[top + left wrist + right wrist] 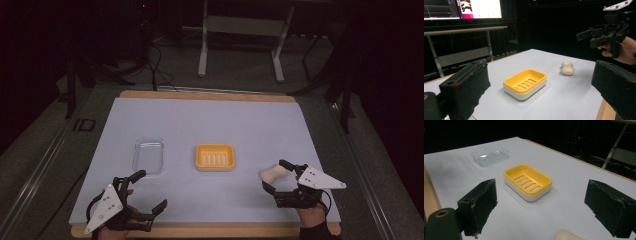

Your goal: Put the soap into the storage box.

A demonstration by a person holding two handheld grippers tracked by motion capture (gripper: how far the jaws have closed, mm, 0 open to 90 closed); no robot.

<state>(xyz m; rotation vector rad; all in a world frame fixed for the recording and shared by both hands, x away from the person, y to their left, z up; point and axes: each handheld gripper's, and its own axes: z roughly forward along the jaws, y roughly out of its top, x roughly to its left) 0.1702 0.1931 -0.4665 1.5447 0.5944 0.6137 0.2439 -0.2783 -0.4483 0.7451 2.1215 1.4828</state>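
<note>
Soap point(272, 174) lies between the spread-apart, empty jaws of the right gripper point(276, 177); left gripper point(150, 191), also agape, sits well apart.

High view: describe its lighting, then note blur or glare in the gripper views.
High view: lit table, dark surroundings; the clear lid barely stands out. Left gripper view: near fingers soft, bright monitor glow top left. Right gripper view: glints on the lid, sharp yellow soap dish.

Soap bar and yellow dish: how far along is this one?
Nothing looks done. The soap bar lies on the table, the yellow soap dish is empty, and the clear lid sits apart. The right claw is open beside the soap; the left claw is open too. Grasping, placing and perhaps covering remain.
</note>
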